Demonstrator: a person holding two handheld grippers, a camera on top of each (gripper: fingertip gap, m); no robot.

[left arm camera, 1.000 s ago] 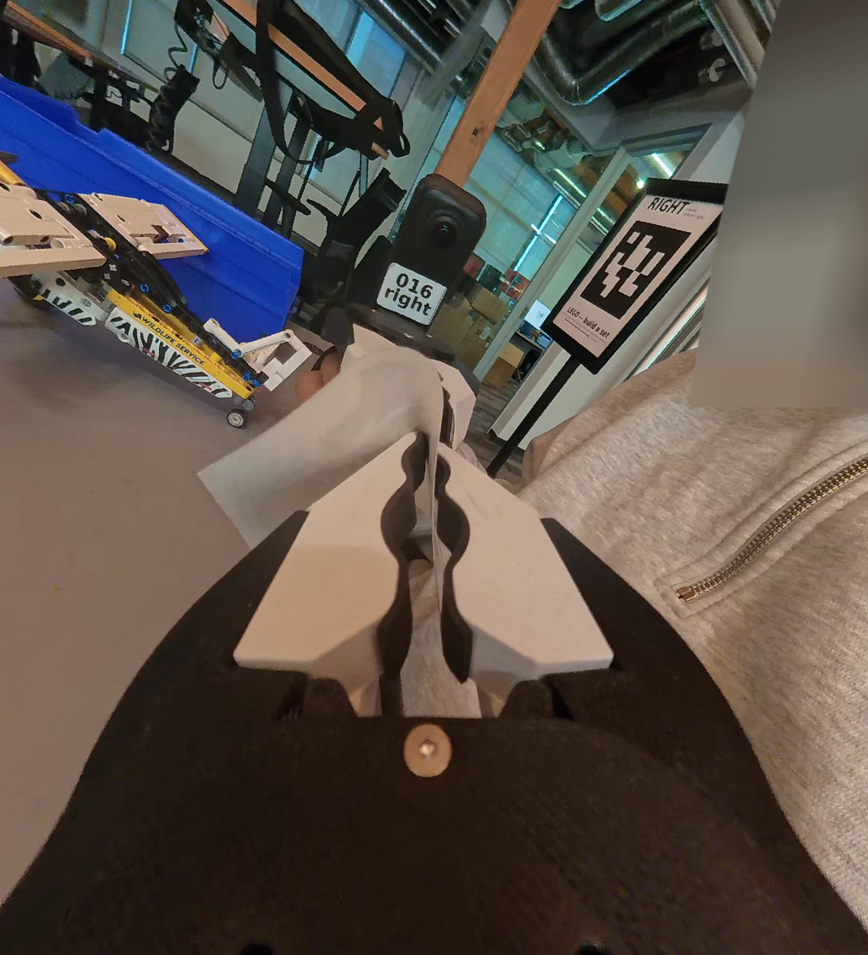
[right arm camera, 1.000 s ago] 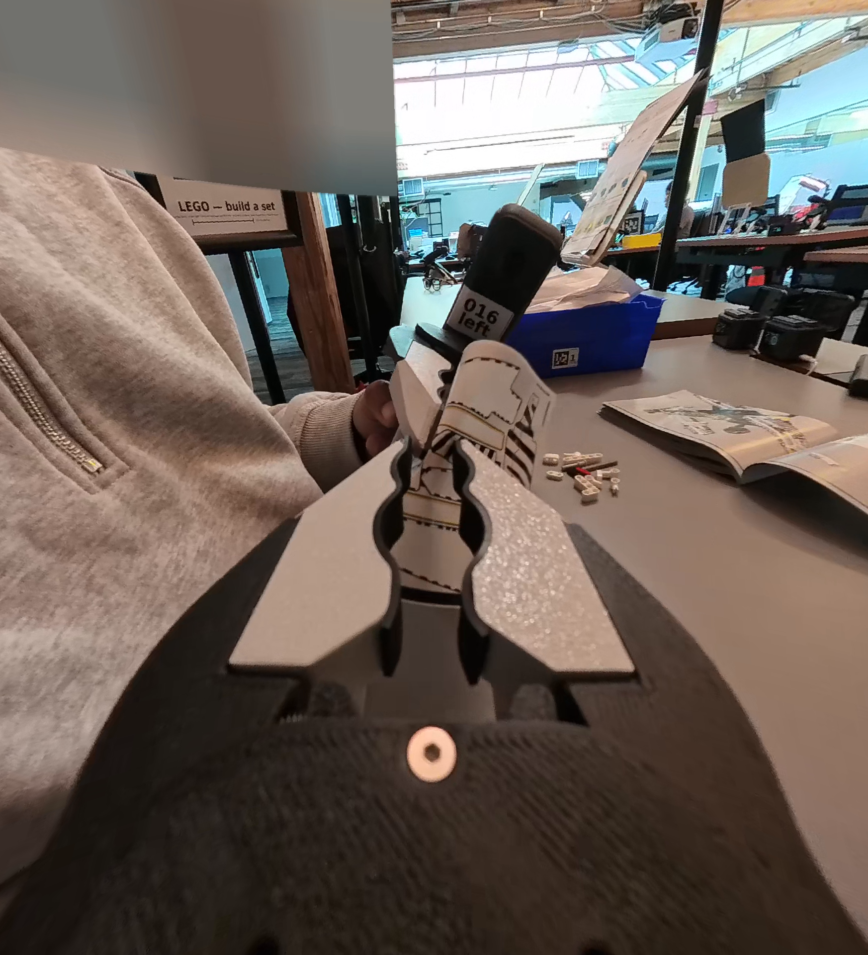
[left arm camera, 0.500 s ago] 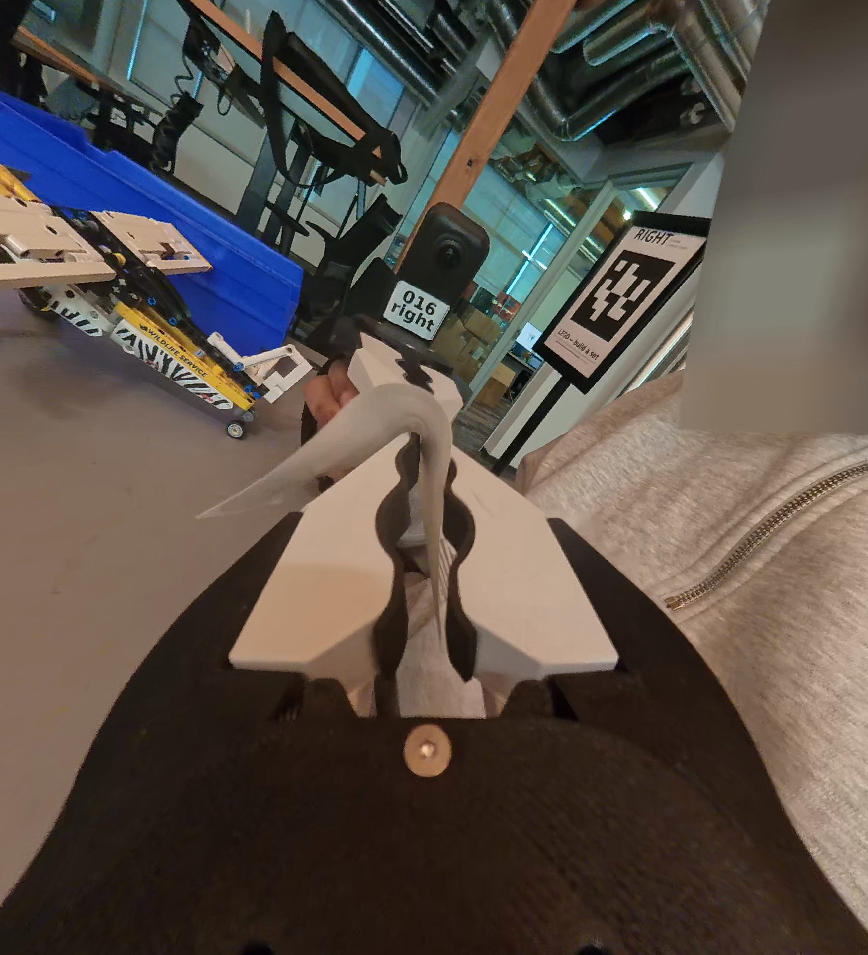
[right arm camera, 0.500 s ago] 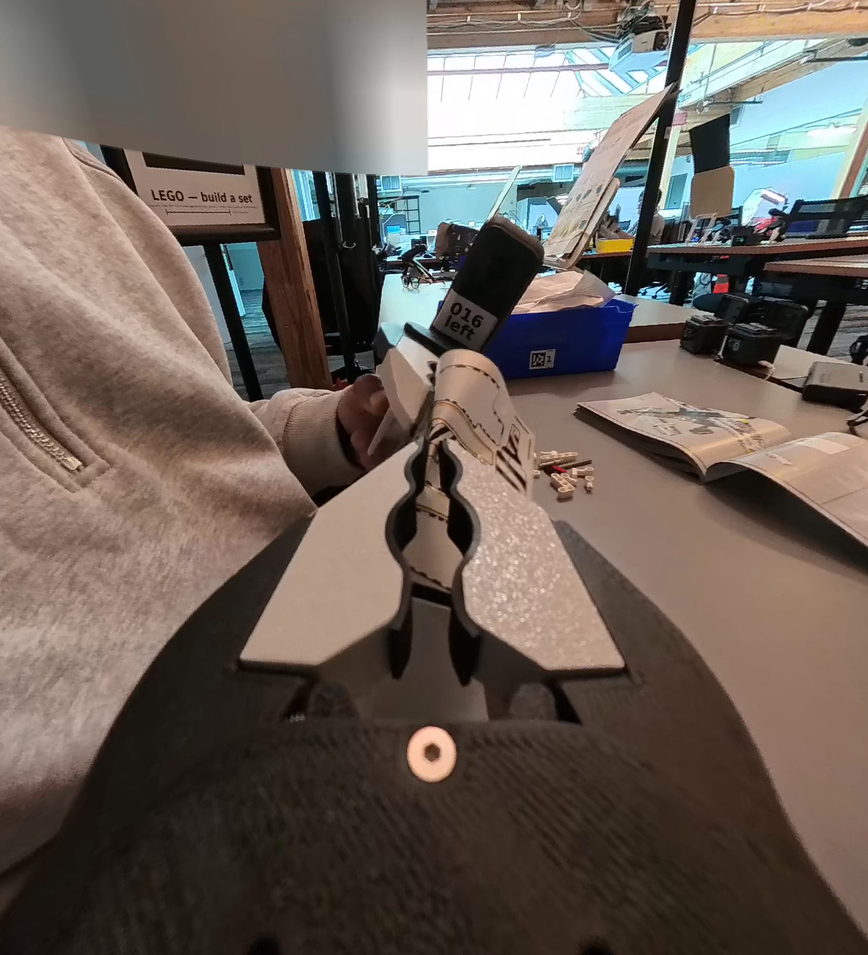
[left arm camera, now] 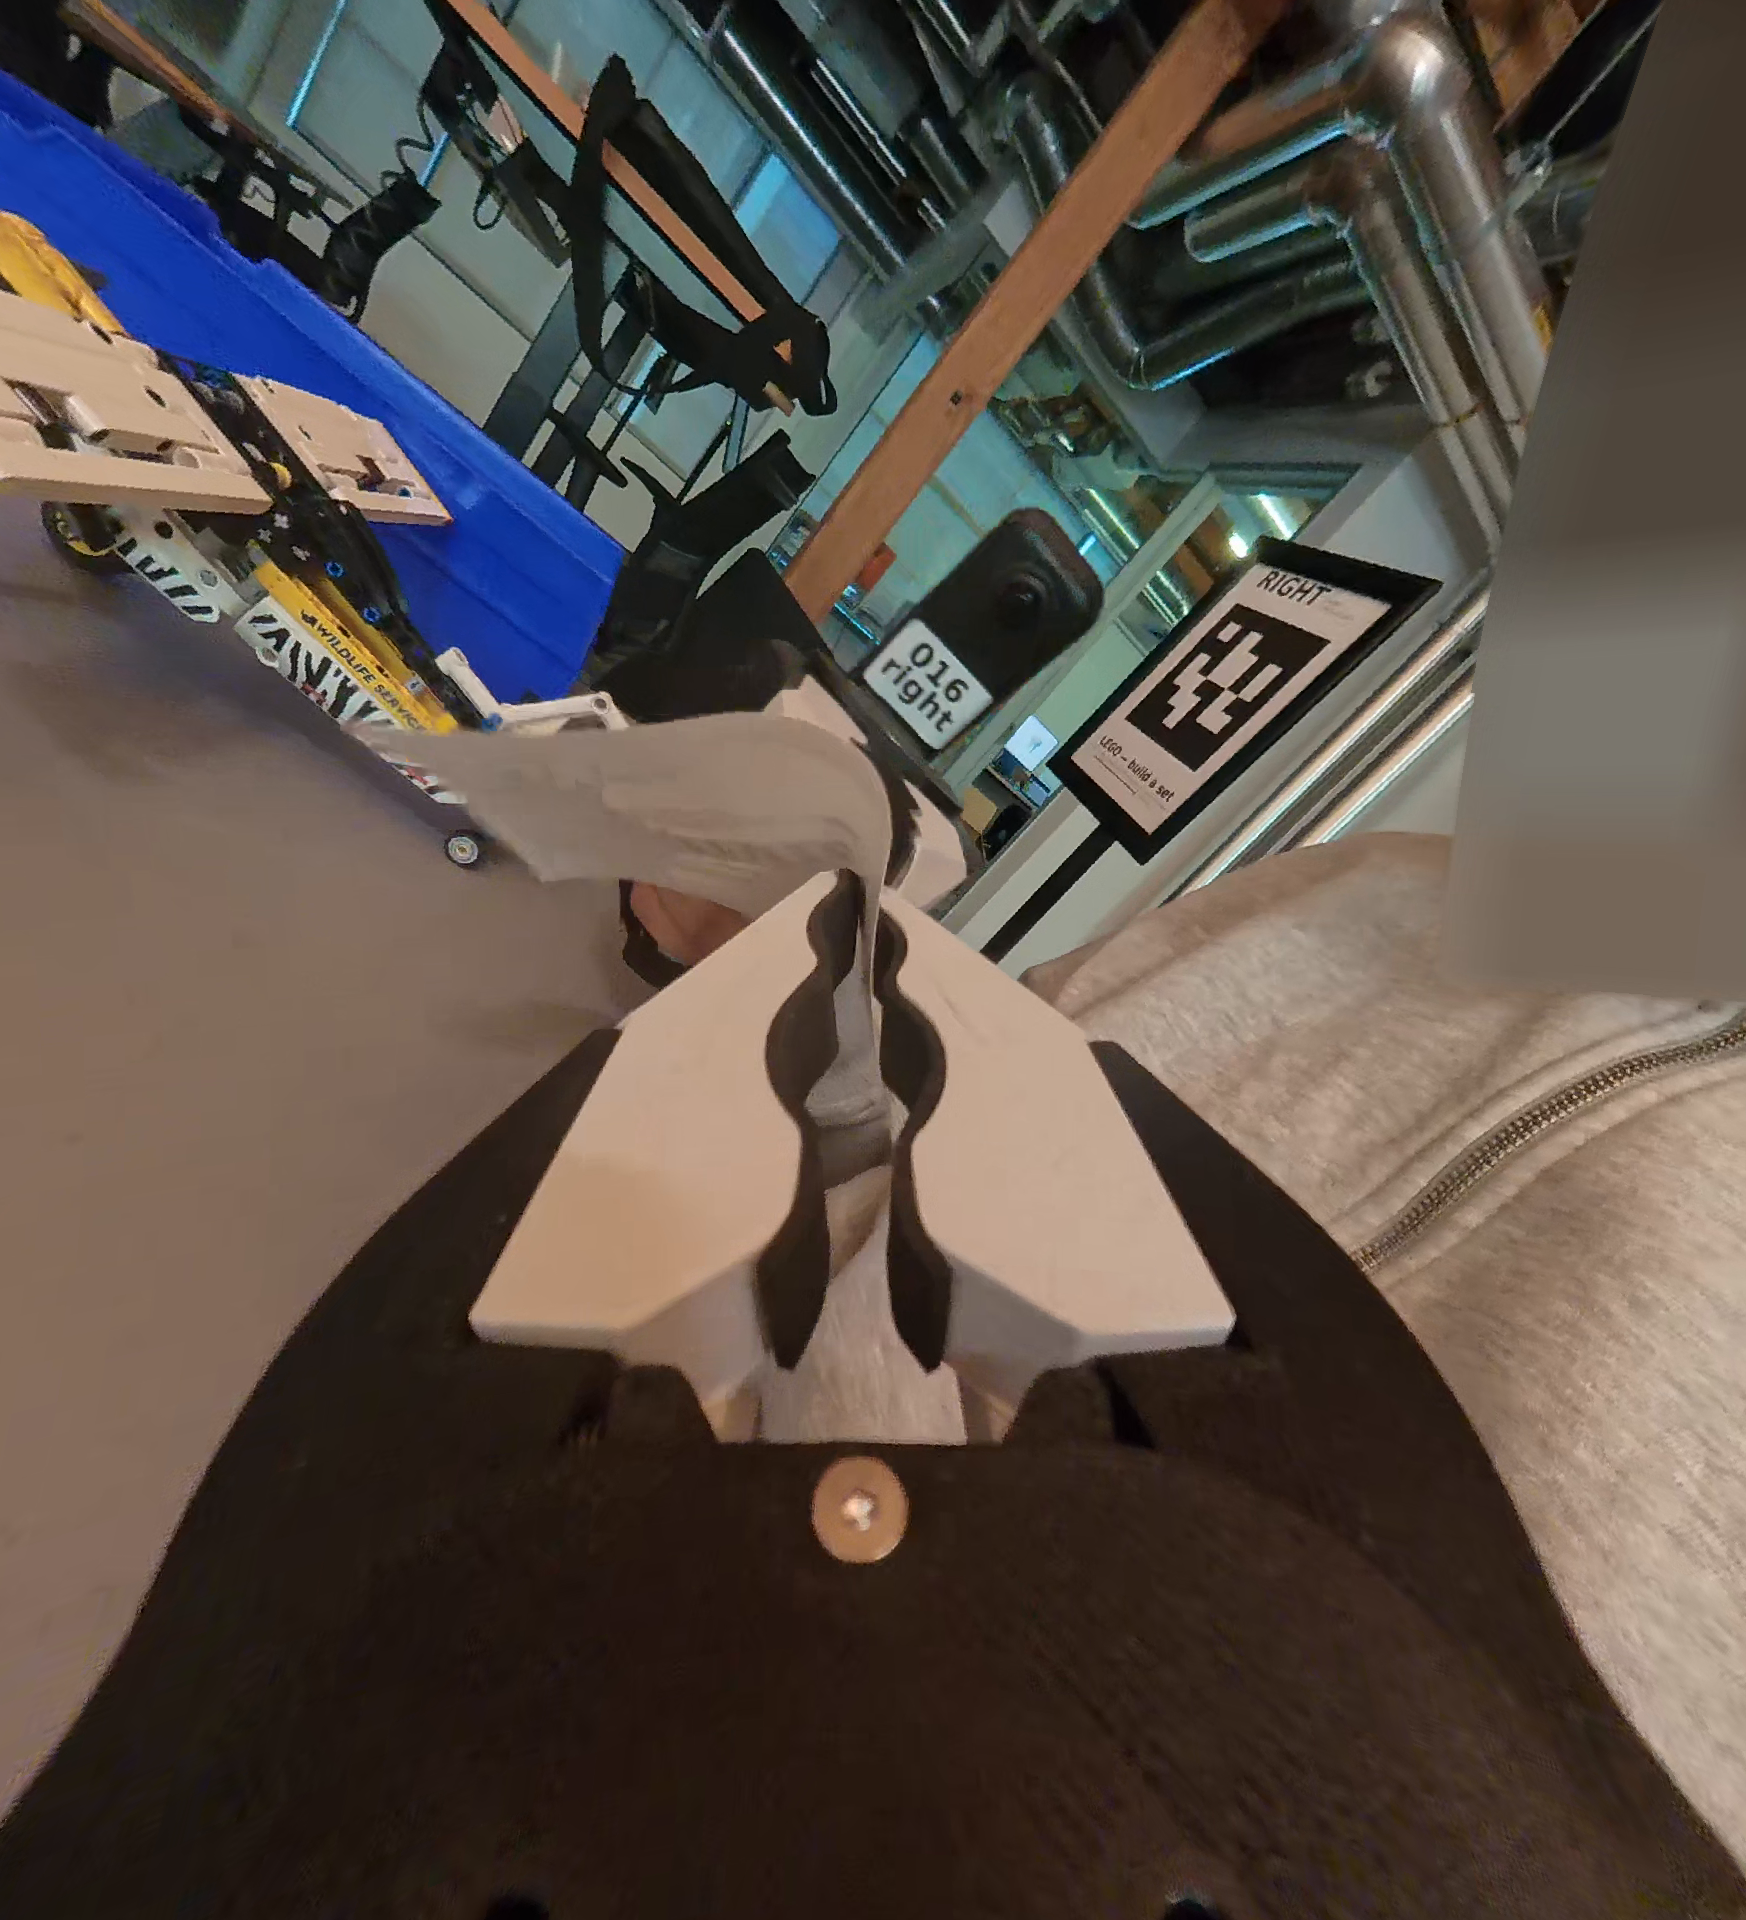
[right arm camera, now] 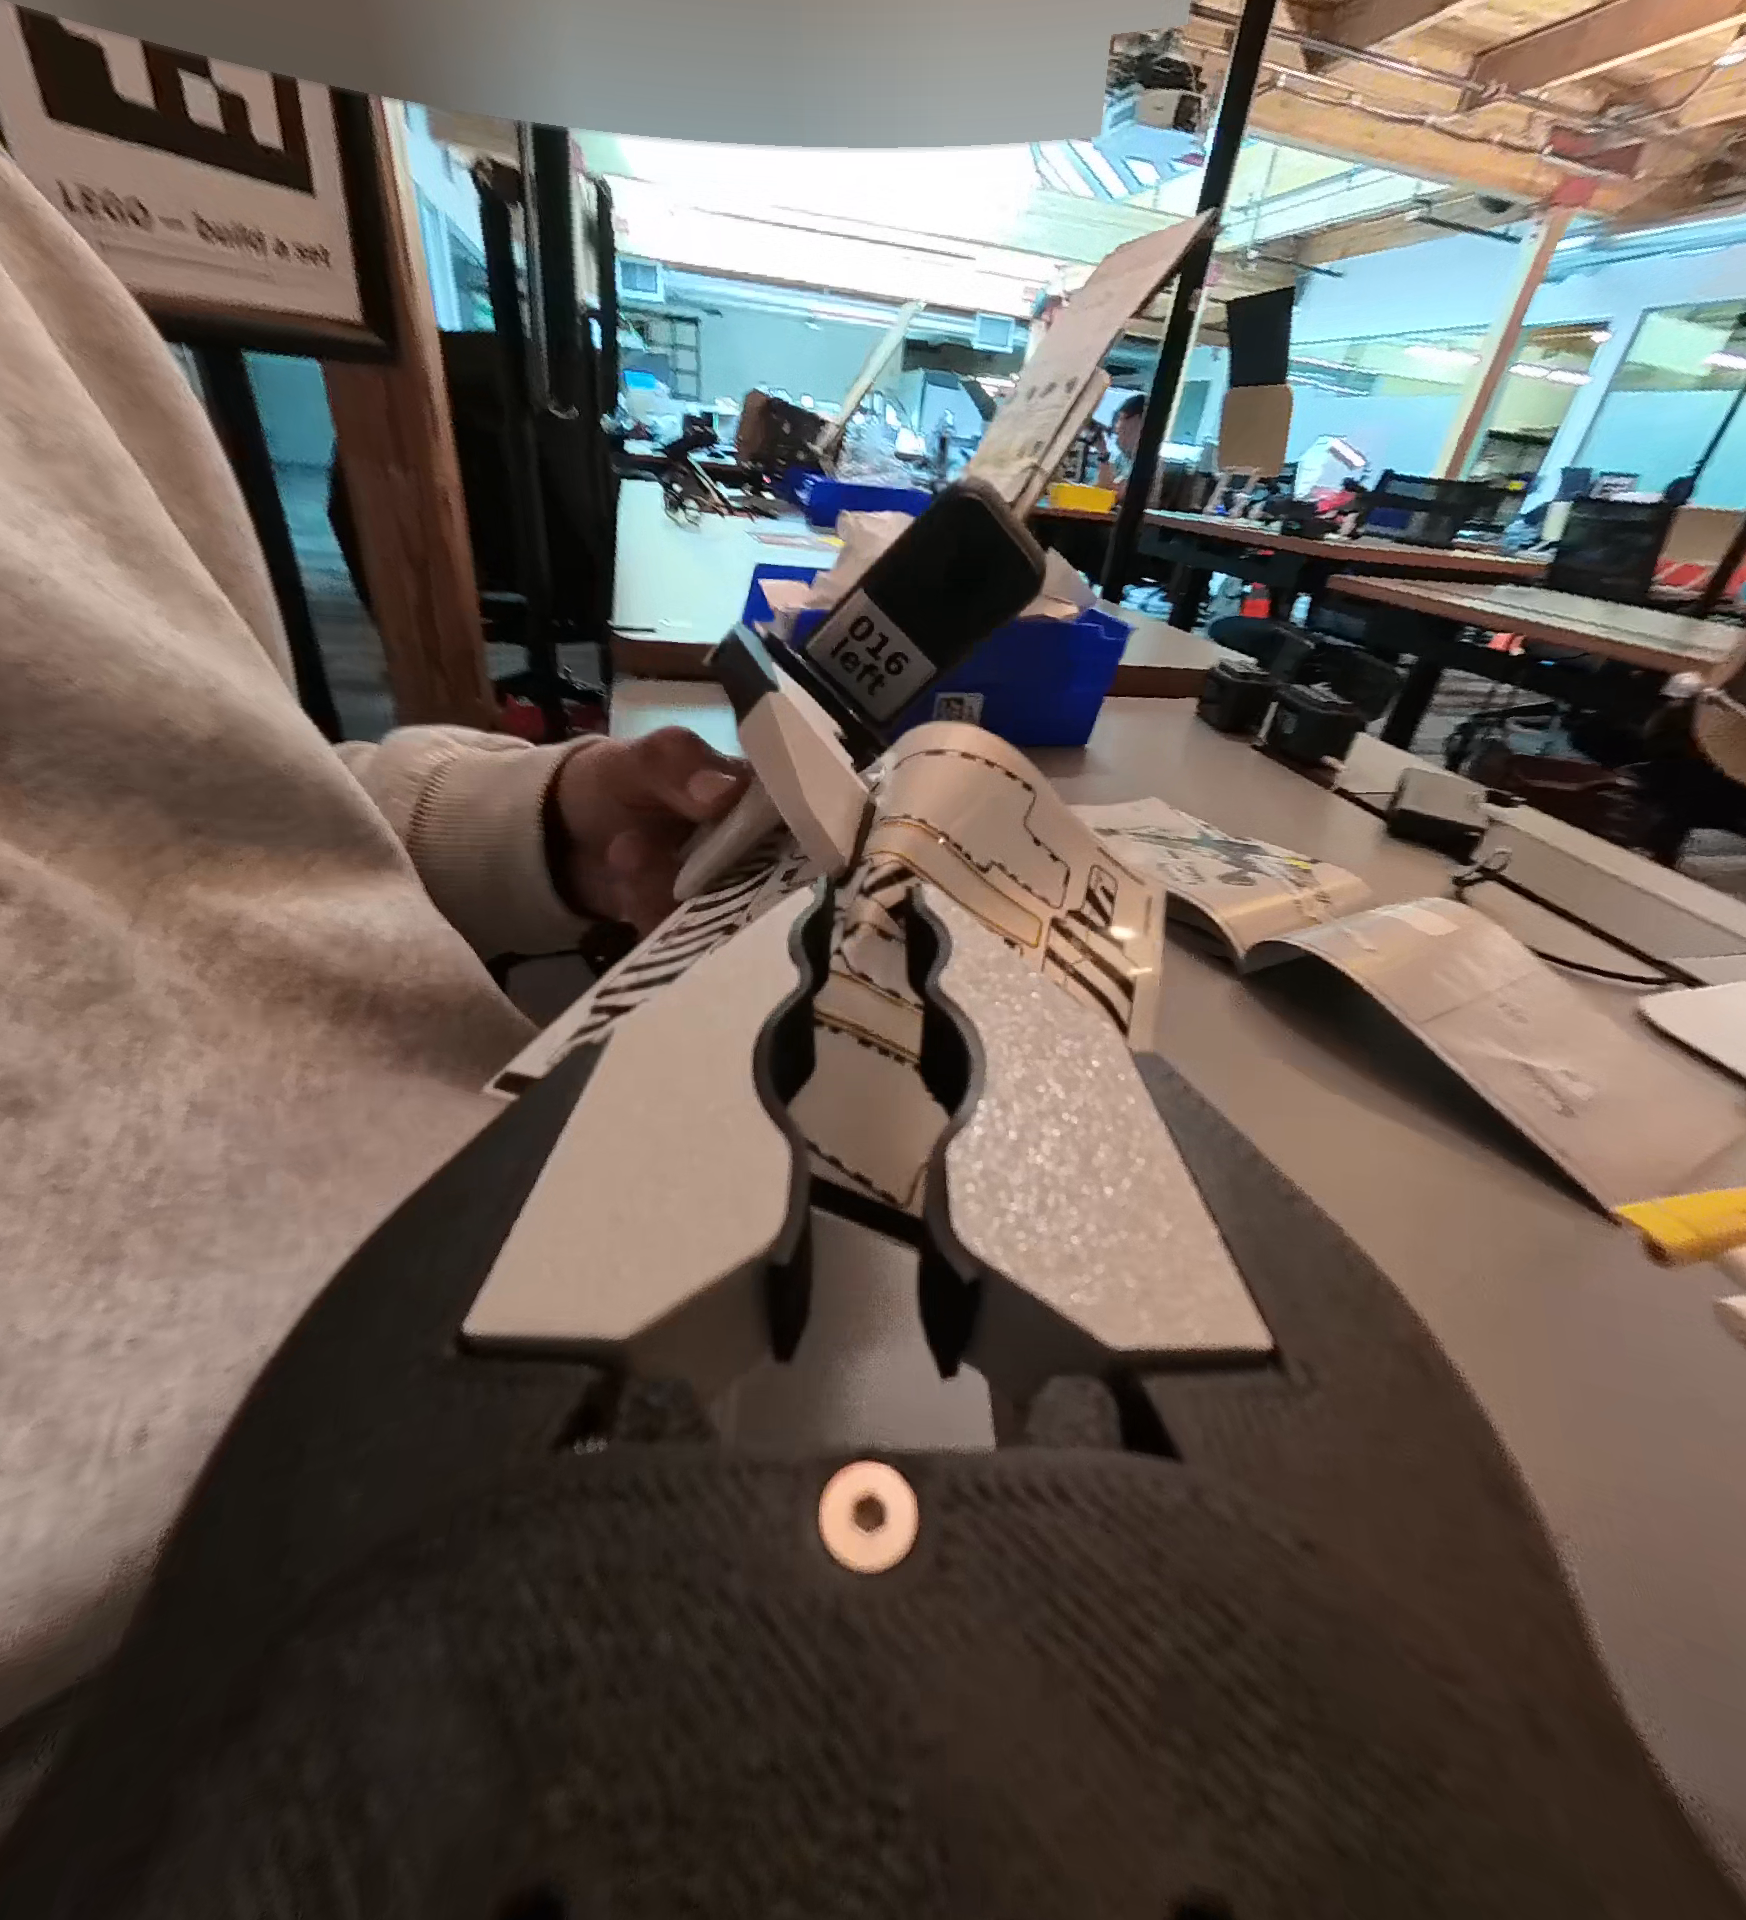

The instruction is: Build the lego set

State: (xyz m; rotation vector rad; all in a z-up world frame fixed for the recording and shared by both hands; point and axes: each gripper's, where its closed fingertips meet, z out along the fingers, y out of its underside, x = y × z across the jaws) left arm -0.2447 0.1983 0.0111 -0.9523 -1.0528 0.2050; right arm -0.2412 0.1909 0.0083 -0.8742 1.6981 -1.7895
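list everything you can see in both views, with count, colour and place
white sticker sheet with black stripes: one, curled, pinched by both grippers above the table edge
partly built yellow, white and black lego vehicle: one, on the grey table, far left in the left wrist view
large blue plastic bin: one, behind the vehicle
small blue plastic bin: one, far end of the table in the right wrist view
open instruction booklet: one, white, flat on the table
marker sign on a black stand: one, black and white, beside the person
beige zip sweatshirt: one, on the person
left hand-held gripper: shut on the sheet
right hand-held gripper: shut on the sheet
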